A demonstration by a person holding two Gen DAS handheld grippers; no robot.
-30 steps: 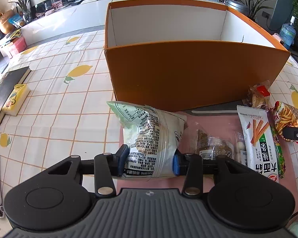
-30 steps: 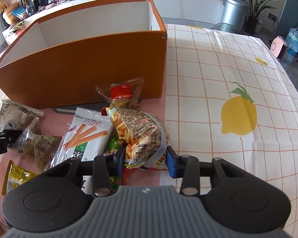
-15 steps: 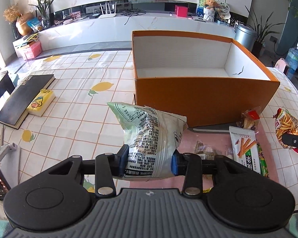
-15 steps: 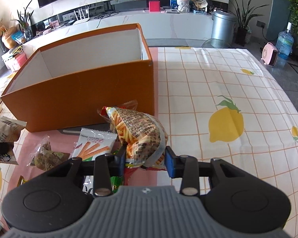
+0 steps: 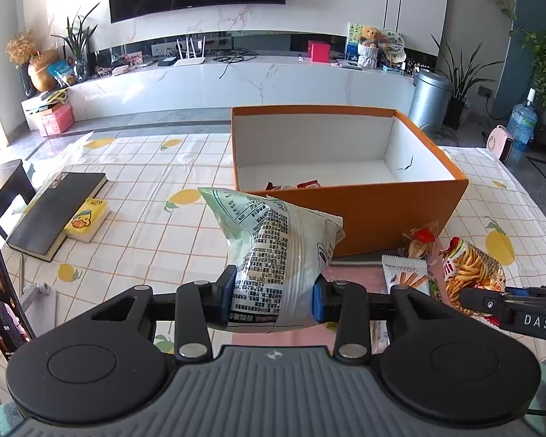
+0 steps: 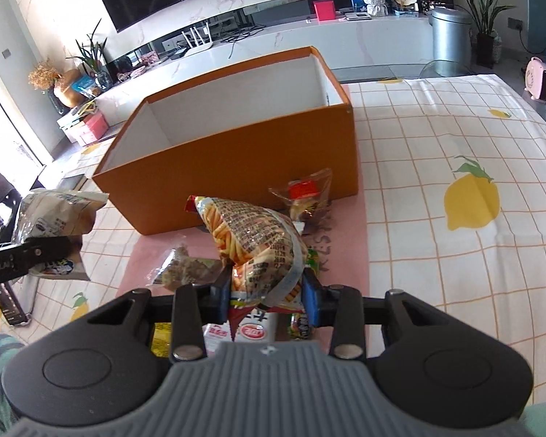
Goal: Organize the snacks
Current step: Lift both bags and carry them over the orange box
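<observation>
Height is what the coming move turns on. From my left wrist view, my left gripper (image 5: pixel 273 300) is clamped on the pale green-white crinkled snack bag (image 5: pixel 276 251), its long axis running forward and up from my fingers; the open orange cardboard box (image 5: pixel 375 215) lies ahead and slightly to the right, with the bag's top overlapping its near wall. A few red-topped packets (image 5: pixel 291 185) already lie on its white floor. A second ago that wall filled the view and hid the floor, so I have lifted. From my right wrist view, my right gripper (image 6: pixel 267 300) is squeezed around the clear orange-stick snack bag (image 6: pixel 256 240), which points forward toward the box's near wall (image 6: pixel 236 178). More packets remain on the pink mat (image 6: pixel 345 225) below. This bag, too, has come up off the mat. I judge the right nearer the box; both need a forward carry over the rim.
</observation>
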